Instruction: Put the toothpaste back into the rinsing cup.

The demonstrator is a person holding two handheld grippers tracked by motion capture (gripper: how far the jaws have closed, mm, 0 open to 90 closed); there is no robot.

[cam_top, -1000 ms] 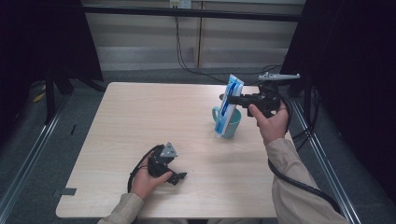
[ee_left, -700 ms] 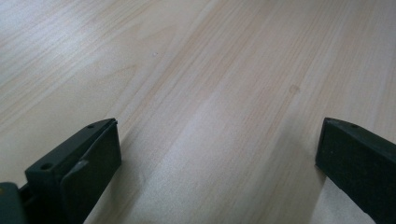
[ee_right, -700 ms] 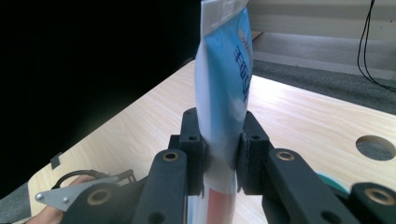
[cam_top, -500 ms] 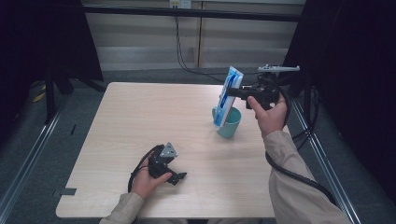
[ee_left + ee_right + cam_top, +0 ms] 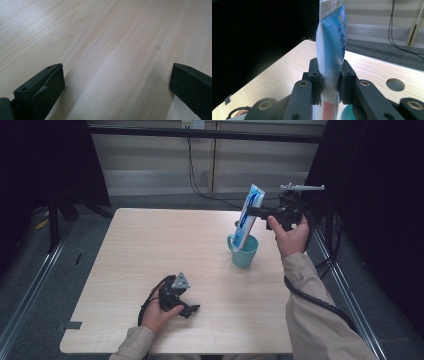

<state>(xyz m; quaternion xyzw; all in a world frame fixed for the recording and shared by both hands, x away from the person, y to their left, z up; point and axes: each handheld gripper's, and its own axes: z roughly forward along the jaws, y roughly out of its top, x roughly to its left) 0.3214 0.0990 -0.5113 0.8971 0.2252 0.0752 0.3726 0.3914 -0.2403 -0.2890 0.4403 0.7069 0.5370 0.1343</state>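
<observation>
— What have your jaws got?
— My right gripper (image 5: 329, 86) is clamped on a blue-and-white tube (image 5: 247, 215), held tilted, its lower end inside the teal mug (image 5: 244, 252) at three o'clock on the tabletop (image 5: 150, 250)
— And the left?
— My left gripper (image 5: 192, 309) rests at six o'clock, jaws spread wide over bare wood

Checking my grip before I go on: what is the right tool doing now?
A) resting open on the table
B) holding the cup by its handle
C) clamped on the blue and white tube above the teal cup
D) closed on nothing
C: the right tool pinches the tube between its jaws, over the teal cup.
</observation>
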